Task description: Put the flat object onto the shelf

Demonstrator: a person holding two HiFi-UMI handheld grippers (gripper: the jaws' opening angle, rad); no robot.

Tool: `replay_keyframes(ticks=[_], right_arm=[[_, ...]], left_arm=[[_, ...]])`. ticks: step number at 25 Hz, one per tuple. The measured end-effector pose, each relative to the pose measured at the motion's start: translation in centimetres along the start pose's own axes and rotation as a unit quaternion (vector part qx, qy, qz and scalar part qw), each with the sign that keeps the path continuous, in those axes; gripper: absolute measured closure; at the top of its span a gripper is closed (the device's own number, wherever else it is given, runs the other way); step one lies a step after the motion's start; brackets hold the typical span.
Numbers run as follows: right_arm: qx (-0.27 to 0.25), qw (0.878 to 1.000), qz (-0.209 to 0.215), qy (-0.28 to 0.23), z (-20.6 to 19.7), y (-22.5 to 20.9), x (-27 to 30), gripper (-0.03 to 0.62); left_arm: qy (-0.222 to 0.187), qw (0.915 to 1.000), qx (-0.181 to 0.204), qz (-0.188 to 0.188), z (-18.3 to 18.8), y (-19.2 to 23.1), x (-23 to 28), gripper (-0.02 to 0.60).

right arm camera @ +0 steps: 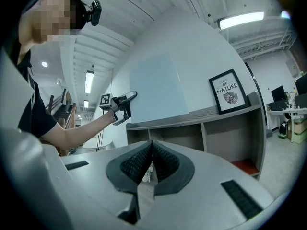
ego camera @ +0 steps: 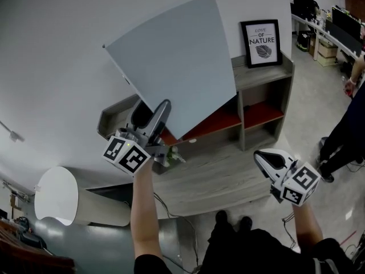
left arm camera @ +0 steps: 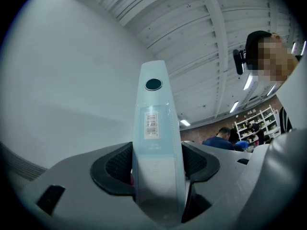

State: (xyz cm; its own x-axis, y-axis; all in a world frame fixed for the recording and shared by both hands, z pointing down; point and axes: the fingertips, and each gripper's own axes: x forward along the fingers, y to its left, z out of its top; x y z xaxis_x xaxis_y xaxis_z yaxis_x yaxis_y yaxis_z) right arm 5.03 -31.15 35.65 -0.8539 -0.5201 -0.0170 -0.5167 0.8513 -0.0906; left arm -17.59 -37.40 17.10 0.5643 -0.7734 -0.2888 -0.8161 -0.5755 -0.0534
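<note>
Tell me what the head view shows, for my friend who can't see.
The left gripper holds a big flat pale-blue board up in front of a low wooden shelf by a white wall. A framed picture stands on the shelf top, right of the board. The right gripper, shut and empty, is at lower right.

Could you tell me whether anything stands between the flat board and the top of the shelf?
Nothing visible does. The left gripper holds the flat board over a bare stretch of the shelf top; the framed picture stands at its right end, not under the board.
</note>
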Motion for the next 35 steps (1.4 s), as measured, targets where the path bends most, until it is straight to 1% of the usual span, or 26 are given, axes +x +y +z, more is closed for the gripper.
replay_keyframes(ticks=[3, 7, 18, 24, 35], right_arm=[[0.001, 1.0, -0.01, 0.0, 0.3, -0.6, 0.5, 0.582], [-0.003, 1.0, -0.024, 0.001, 0.7, -1.2, 1.4, 0.582], [-0.007, 0.998, -0.066, 0.0, 1.3, -2.2, 5.4, 0.582], [-0.007, 0.997, -0.082, 0.0, 1.1, -2.6, 7.4, 0.582], [-0.003, 0.994, -0.105, 0.001, 0.2, -3.1, 9.8, 0.582]], left_arm=[[0.002, 1.0, -0.006, -0.005, -0.4, 1.2, 1.2, 0.276], [0.009, 0.9999, -0.004, -0.009, -0.7, 3.4, 2.5, 0.276], [0.011, 0.999, -0.021, -0.038, -2.5, 9.7, 4.7, 0.276], [0.008, 0.9978, -0.025, -0.06, -3.5, 11.5, 5.4, 0.276], [0.006, 0.9966, -0.031, -0.075, -5.2, 14.3, 6.5, 0.276]])
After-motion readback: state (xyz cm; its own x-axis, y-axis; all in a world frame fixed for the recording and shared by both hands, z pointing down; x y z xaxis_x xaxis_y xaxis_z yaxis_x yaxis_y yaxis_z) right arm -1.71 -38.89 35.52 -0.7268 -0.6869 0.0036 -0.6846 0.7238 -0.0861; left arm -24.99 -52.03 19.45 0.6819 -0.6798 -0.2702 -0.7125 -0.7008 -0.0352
